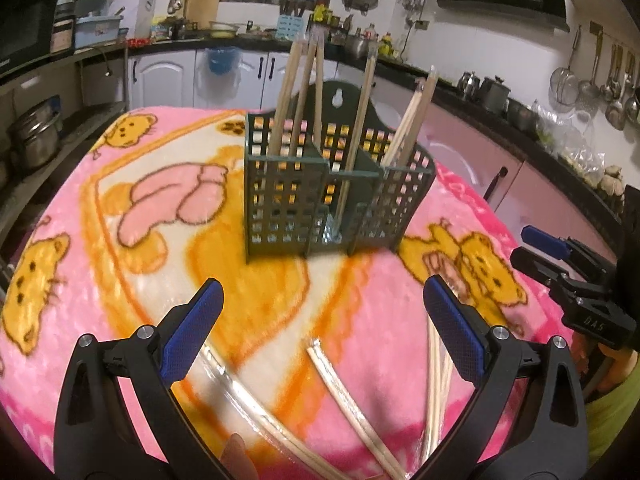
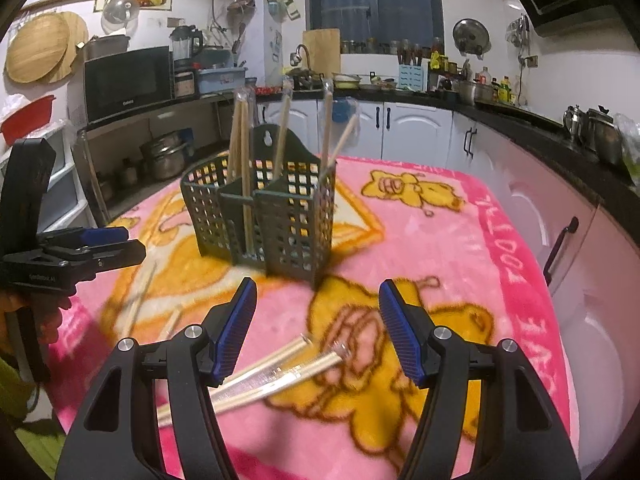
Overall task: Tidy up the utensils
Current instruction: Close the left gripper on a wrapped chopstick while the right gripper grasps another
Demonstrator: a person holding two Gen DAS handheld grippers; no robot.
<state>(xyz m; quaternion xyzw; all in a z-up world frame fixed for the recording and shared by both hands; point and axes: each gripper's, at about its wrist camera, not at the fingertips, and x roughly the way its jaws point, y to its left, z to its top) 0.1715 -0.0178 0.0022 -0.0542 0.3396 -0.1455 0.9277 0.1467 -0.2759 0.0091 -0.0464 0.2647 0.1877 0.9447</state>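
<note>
Here we hover with both claws spread wide and empty over loose wrapped chopsticks.

The nearest pair [image 2: 280, 368] lies slantwise just below our right claw [image 2: 318, 328]; three pairs show beneath the left claw [image 1: 322, 328]. About five pairs stand upright in the green holder [image 1: 336, 184], one on the blanket-covered worktop [image 2: 480, 240].

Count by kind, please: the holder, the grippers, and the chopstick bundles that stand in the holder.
Green holder: 1
Grippers, left gripper and right gripper, both with fingers open: 2
Standing chopstick bundles: 5
Total: 8
</note>
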